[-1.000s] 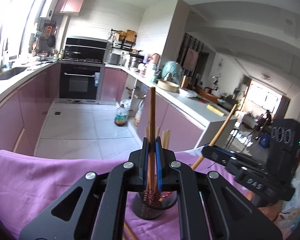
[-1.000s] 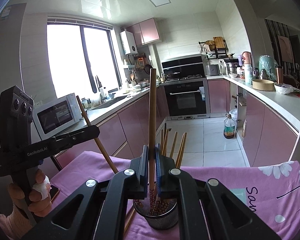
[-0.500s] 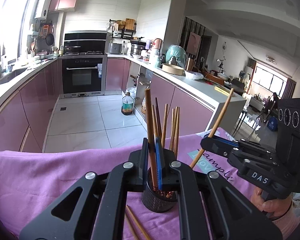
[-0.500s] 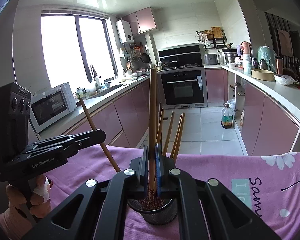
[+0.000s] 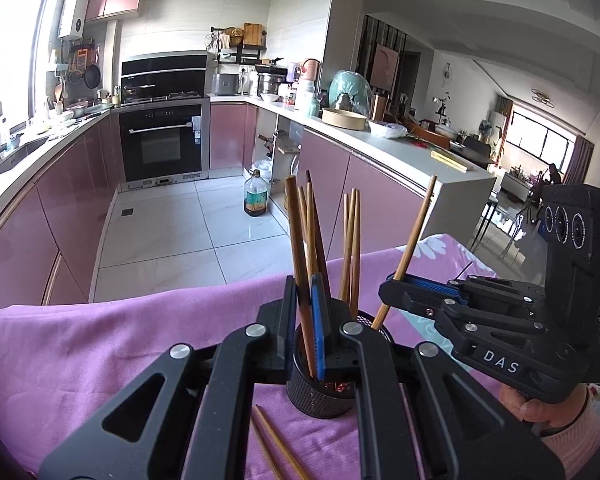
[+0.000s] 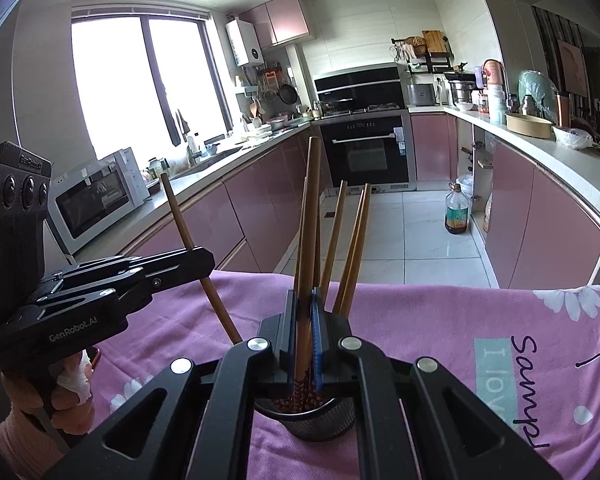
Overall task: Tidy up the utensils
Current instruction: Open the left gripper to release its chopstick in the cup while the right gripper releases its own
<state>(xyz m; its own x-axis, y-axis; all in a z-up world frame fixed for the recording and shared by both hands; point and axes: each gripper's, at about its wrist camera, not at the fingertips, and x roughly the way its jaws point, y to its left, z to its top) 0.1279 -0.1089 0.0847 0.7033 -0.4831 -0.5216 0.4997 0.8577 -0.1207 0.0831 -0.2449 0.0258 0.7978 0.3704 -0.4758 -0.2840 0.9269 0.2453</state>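
Observation:
A black mesh holder (image 5: pixel 320 398) (image 6: pixel 320 424) stands on the purple cloth (image 5: pixel 100 352) with several wooden chopsticks upright in it. My left gripper (image 5: pixel 303 284) is shut on one brown chopstick (image 5: pixel 296 236), whose lower end reaches down into the holder. My right gripper (image 6: pixel 303 300) is shut on another chopstick (image 6: pixel 312 200), also pointing down into the holder. Each view shows the other gripper beside the holder: the right gripper (image 5: pixel 392 290) with its slanted chopstick (image 5: pixel 416 232), and the left gripper (image 6: pixel 204 258) with its chopstick (image 6: pixel 180 220).
Two loose chopsticks (image 5: pixel 276 444) lie on the cloth near the holder. The flowered cloth (image 6: pixel 500 320) ends at the table's far edge, with tiled floor and pink cabinets beyond. An oil bottle (image 5: pixel 256 198) stands on the floor. A microwave (image 6: pixel 96 196) sits on the left counter.
Both grippers have sunk toward the holder with their chopsticks, whose lower ends now reach into it. The holder looks larger and closer in both views.

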